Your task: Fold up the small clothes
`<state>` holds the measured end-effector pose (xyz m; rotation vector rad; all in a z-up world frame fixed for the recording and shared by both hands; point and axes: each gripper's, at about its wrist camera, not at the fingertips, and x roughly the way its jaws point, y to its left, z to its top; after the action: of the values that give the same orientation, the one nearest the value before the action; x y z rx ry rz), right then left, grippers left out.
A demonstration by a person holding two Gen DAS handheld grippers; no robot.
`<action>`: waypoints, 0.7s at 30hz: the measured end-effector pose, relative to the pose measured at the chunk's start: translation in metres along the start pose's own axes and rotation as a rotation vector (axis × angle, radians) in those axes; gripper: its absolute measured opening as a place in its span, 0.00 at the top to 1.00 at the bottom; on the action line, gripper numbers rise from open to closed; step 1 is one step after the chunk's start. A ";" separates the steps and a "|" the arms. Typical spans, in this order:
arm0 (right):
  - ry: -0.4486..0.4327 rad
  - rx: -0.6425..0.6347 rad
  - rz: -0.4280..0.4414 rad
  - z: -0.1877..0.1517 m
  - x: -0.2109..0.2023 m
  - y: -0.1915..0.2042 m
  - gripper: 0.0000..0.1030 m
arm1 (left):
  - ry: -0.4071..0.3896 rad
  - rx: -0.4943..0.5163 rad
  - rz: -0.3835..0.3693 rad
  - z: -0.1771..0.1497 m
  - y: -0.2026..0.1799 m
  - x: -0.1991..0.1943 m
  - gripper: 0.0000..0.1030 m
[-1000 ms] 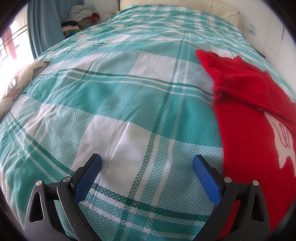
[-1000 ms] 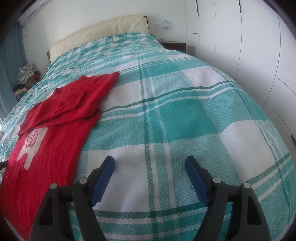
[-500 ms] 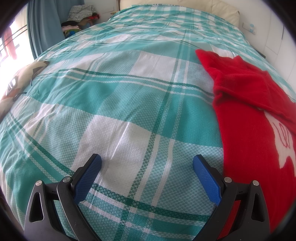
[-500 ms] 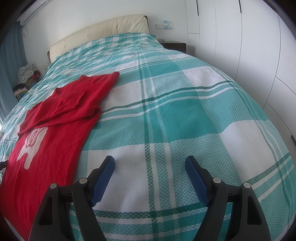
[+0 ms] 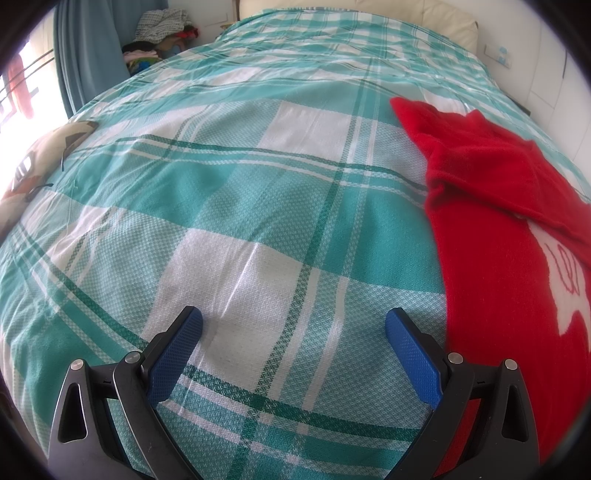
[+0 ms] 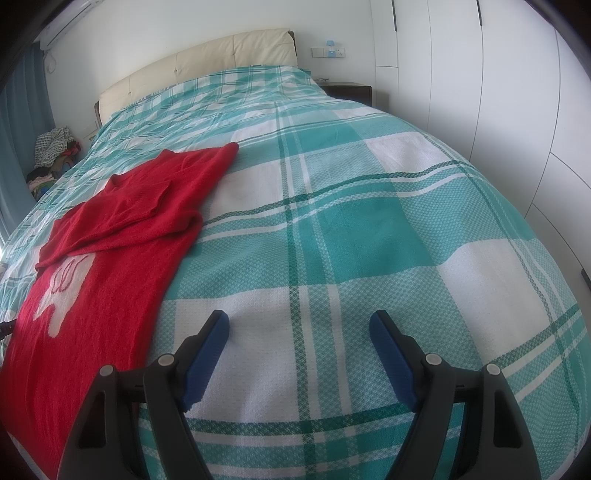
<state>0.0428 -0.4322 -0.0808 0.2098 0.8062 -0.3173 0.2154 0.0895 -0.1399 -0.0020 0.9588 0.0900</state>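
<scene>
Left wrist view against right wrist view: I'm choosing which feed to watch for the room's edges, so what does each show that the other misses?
Left wrist only: the blue curtain and a patterned cushion. Right wrist only: white wardrobe doors and a dark nightstand. Both: the red sweater on the plaid bedspread, and the cream headboard.

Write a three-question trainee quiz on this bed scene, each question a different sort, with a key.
1. True or false: the red knitted sweater with a white motif lies on the teal-and-white plaid bedspread.
2. What is between the left gripper's jaws? A) the sweater's hem B) nothing C) a sleeve
3. Fill in: seen from the right gripper, the sweater lies to the ____.

Key: 1 true; 2 B; 3 left.
</scene>
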 end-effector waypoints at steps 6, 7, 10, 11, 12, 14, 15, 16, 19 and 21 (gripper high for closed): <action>-0.004 0.000 0.001 0.000 0.000 0.000 0.24 | -0.010 -0.014 -0.011 0.000 0.003 -0.002 0.03; -0.012 0.002 0.004 -0.001 -0.001 0.000 0.24 | -0.025 -0.031 -0.018 0.001 0.006 -0.007 0.04; -0.047 -0.005 0.021 0.000 -0.018 0.001 0.24 | -0.122 -0.063 -0.031 -0.001 0.020 -0.039 0.04; -0.059 -0.015 0.038 0.001 -0.029 0.002 0.24 | -0.149 -0.052 -0.045 -0.003 0.024 -0.053 0.04; -0.072 -0.019 0.068 -0.001 -0.043 0.004 0.24 | -0.167 -0.033 -0.074 -0.007 0.027 -0.067 0.03; -0.066 -0.022 0.162 -0.010 -0.069 0.009 0.24 | -0.154 0.020 -0.160 -0.025 0.028 -0.086 0.03; -0.037 -0.032 0.210 -0.016 -0.078 0.013 0.23 | -0.126 0.052 -0.207 -0.037 0.025 -0.092 0.03; 0.006 -0.043 0.257 -0.024 -0.085 0.018 0.23 | -0.087 0.079 -0.249 -0.047 0.022 -0.095 0.04; 0.132 -0.036 0.397 -0.050 -0.101 0.030 0.23 | 0.006 0.139 -0.362 -0.078 0.010 -0.104 0.12; 0.184 -0.026 0.480 -0.067 -0.111 0.041 0.23 | 0.049 0.171 -0.405 -0.093 -0.001 -0.109 0.19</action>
<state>-0.0600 -0.3518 -0.0423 0.4030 0.9120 0.1674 0.0772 0.0762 -0.1048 -0.0410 0.9960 -0.3668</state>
